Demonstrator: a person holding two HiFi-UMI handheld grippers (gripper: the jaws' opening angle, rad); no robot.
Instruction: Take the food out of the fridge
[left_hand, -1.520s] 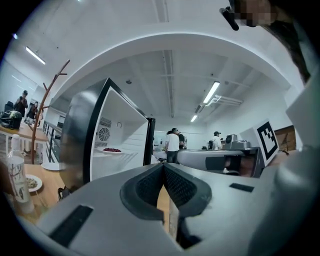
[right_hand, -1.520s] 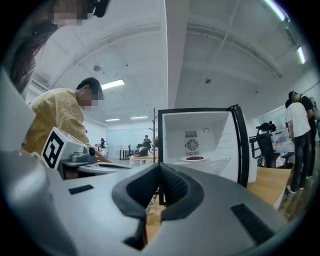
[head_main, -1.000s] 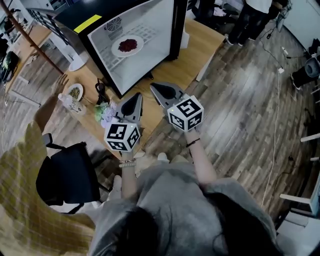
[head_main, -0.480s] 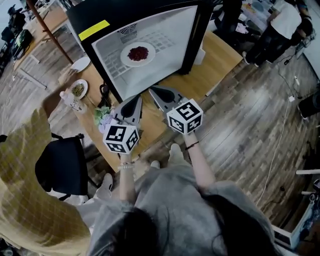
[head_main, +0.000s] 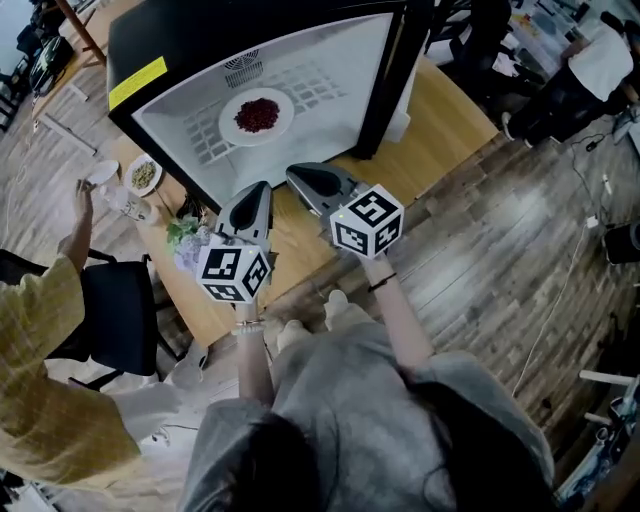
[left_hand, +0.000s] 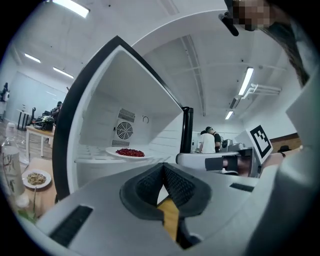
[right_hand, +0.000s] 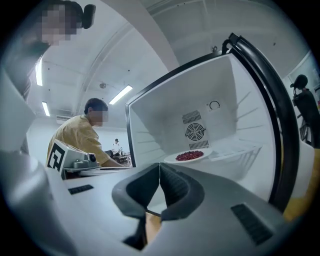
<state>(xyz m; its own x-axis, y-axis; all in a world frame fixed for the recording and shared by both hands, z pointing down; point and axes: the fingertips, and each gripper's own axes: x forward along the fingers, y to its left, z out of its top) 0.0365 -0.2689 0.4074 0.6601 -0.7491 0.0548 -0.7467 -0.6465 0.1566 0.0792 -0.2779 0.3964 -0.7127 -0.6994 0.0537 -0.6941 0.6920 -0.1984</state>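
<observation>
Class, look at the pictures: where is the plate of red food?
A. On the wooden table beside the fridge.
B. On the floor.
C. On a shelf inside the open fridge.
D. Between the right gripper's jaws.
C: the plate of red food rests on the white shelf inside the open fridge.

The person is wearing a loose grey short-sleeved top, with dark hair showing at the bottom edge of the head view. A pale beaded bracelet is circling the left wrist and a thin dark band the right. The left tool and the right tool are showing smooth grey shells tapering to a point. Each is bearing a white cube — left cube, right cube — printed with black square markers. Dark ribbed pads are lining the jaws.
</observation>
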